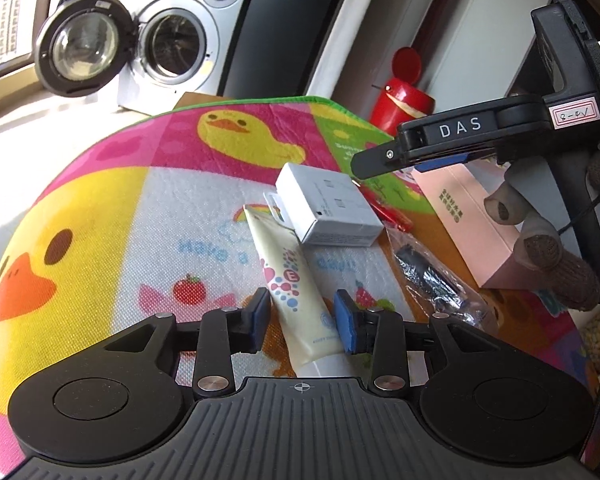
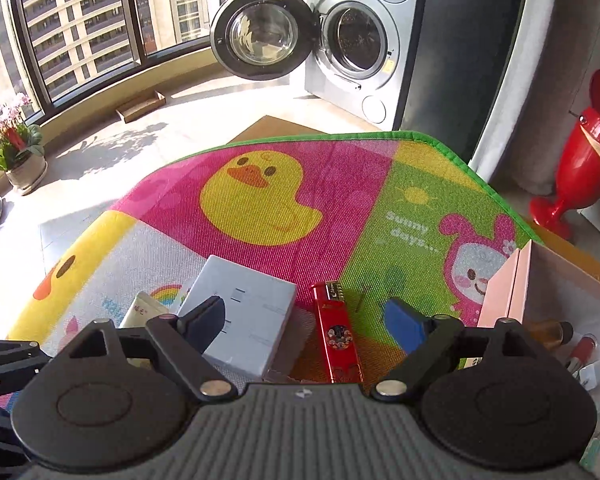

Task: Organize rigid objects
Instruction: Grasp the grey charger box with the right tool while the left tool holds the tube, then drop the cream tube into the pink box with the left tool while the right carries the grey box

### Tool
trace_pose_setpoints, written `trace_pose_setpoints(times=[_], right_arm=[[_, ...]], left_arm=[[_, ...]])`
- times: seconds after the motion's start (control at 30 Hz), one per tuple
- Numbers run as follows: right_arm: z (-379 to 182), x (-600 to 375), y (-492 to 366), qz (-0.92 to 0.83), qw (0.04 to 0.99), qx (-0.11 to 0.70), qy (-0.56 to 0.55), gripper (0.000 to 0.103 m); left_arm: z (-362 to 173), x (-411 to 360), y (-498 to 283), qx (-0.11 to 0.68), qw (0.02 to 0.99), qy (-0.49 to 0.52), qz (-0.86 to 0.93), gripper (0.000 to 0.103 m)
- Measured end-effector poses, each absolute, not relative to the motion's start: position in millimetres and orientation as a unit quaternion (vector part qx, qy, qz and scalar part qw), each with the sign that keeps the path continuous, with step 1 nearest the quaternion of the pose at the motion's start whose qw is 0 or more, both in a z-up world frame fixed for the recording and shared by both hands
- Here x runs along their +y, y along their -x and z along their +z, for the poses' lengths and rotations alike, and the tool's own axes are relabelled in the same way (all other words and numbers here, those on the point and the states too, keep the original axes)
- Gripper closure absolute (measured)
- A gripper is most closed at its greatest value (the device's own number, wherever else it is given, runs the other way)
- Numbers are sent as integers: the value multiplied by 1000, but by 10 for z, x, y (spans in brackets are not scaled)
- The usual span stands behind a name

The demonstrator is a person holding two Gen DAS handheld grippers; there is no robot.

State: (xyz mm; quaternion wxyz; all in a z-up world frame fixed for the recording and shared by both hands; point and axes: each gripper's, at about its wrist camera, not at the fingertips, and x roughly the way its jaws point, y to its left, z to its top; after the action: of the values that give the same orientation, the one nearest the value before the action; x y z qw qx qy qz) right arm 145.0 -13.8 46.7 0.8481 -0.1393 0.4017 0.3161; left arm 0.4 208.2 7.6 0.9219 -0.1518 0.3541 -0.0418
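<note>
A cream tube (image 1: 296,292) lies on the duck-print mat (image 1: 100,208), its far end tucked under a white box (image 1: 328,208). My left gripper (image 1: 303,322) is open around the tube's near end; a sliver of mat shows beside the left pad. My right gripper (image 2: 308,324) hangs wide open over the white box (image 2: 244,316) and a flat red item (image 2: 338,336), gripping nothing. In the left wrist view the right gripper (image 1: 376,160) comes in from the right, held by a gloved hand (image 1: 540,248). An open pink box (image 2: 508,292) holding small bottles stands at the right.
A clear bag with a dark item (image 1: 432,276) lies beside the pink box (image 1: 480,220). A red mouse-shaped figure (image 2: 576,160) stands past the mat's green edge. A washing machine (image 2: 360,40) with its door open is behind; a potted plant (image 2: 16,152) sits by the window.
</note>
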Motion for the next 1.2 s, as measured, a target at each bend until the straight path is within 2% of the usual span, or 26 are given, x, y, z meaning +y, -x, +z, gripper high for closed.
trace_pose_setpoints(times=[0.17,0.3,0.37,0.47,0.5,0.83,1.03,1.2], right_arm=[[360,-15,-1607,328,820,467,47,14],[139,224,-1627,310,819,480,53,14],[80,290,-1589,294,825,476,77,29],[165,203,-1507,308,822,471,87,34],[221,136,-1469,311,822,470,83,34],[1082,-1293,-357,345,867,346,95,34],[1432,-2306,362,288,919,250,98,34],[1565,-2869,692,237,948,195,85,34]], left_arm=[[73,2071,-32,354,923,148,-32,66],[62,2093,-47,358,920,157,-28,66],[65,2100,-51,360,918,161,-29,65],[70,2098,-30,355,922,151,-34,67],[65,2094,-12,350,924,153,-31,72],[327,1516,561,317,940,31,-121,74],[910,853,807,263,941,-30,-209,74],[1382,415,433,199,952,-29,-230,74]])
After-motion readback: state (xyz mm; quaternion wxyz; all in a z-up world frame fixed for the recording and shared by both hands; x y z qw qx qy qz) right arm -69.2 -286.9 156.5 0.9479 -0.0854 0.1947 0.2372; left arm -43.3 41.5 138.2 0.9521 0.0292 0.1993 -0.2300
